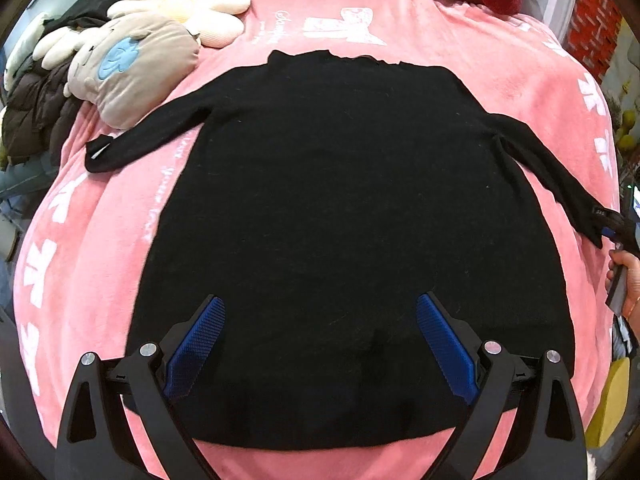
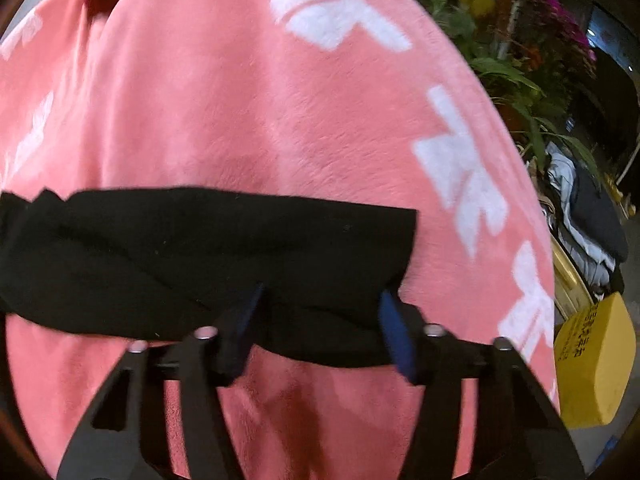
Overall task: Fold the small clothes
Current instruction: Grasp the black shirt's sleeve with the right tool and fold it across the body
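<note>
Black sweater (image 1: 340, 200) lies flat at frame centre on pink blanket (image 1: 500, 60), sleeves spread for folding. Left gripper (image 1: 320, 344) gapes empty above hem. Right gripper (image 2: 320, 320) straddles sleeve cuff (image 2: 320, 248); pinch uncertain.

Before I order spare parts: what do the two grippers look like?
Both match. The left gripper has black, wedge-shaped fingers with triangular cutouts, silver round pins at the joints and blue cross-hatched pads. The right gripper shows the same black frame, silver pins and blue pads, though blurred. No cables show.
</note>
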### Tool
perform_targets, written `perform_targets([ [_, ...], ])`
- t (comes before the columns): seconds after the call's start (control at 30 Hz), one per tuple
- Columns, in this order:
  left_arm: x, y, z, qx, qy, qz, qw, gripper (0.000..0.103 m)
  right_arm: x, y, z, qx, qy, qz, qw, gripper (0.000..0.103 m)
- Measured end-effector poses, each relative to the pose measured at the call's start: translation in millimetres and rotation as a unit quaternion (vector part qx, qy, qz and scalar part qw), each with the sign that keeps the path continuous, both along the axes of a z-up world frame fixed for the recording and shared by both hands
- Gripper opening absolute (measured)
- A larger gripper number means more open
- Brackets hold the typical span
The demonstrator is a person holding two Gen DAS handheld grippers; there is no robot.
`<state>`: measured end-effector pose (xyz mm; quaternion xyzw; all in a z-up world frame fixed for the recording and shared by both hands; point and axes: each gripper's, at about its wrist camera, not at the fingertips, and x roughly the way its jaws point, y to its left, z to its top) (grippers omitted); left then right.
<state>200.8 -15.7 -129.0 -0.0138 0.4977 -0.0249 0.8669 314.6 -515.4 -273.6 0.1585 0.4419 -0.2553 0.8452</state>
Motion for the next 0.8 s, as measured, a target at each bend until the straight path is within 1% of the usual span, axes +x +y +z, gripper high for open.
perform_targets([
  [0.03,0,-1,-1,-0.001,0.001,-0.001,1.0,0.094,0,1,1,0.007,-0.005,0.002,1.0,0.012],
  [0.07,1,-2,-3,-0.002,0.002,-0.002,1.0,0.094,-3,2,6,0.018,-0.017,0.001,1.0,0.006],
  [0.13,2,-2,-4,-0.004,0.003,-0.004,1.0,0.094,-7,6,19,0.028,-0.046,0.005,0.999,0.005],
  [0.17,2,-1,-4,-0.005,0.003,-0.005,1.0,0.095,-9,12,32,0.032,-0.066,0.015,0.997,0.005],
  [0.23,1,2,-4,-0.009,0.002,-0.005,0.9999,0.094,-9,27,56,0.036,-0.091,0.038,0.994,0.005],
  [0.3,-1,6,-3,-0.015,0.0,-0.004,0.9999,0.094,-2,51,88,0.047,-0.119,0.075,0.989,0.005],
  [0.37,-3,10,-2,-0.021,-0.001,-0.002,0.9998,0.094,11,81,121,0.069,-0.148,0.121,0.979,0.005],
  [0.4,-4,13,-1,-0.024,-0.002,0.0,0.9997,0.094,18,94,132,0.078,-0.16,0.139,0.974,0.005],
  [0.47,-7,19,1,-0.031,-0.006,0.003,0.9995,0.094,36,129,157,0.1,-0.183,0.179,0.962,0.005],
  [0.53,-11,27,4,-0.037,-0.01,0.007,0.9993,0.094,58,178,177,0.122,-0.2,0.221,0.947,0.005],
  [0.57,-13,31,6,-0.039,-0.012,0.011,0.9991,0.094,72,209,185,0.134,-0.207,0.244,0.938,0.005],
  [0.63,-17,41,9,-0.043,-0.015,0.017,0.9988,0.095,91,255,191,0.145,-0.211,0.279,0.925,0.005],
  [0.67,-17,46,10,-0.044,-0.015,0.021,0.9987,0.095,98,281,192,0.147,-0.21,0.297,0.92,0.005],
  [0.7,-18,51,12,-0.047,-0.016,0.025,0.9985,0.095,110,319,188,0.147,-0.203,0.322,0.913,0.005],
  [0.77,-19,64,14,-0.049,-0.018,0.035,0.998,0.094,120,364,177,0.155,-0.191,0.349,0.904,0.008],
  [0.8,-19,70,14,-0.049,-0.02,0.04,0.9978,0.094,128,392,164,0.161,-0.176,0.364,0.9,0.008],
])
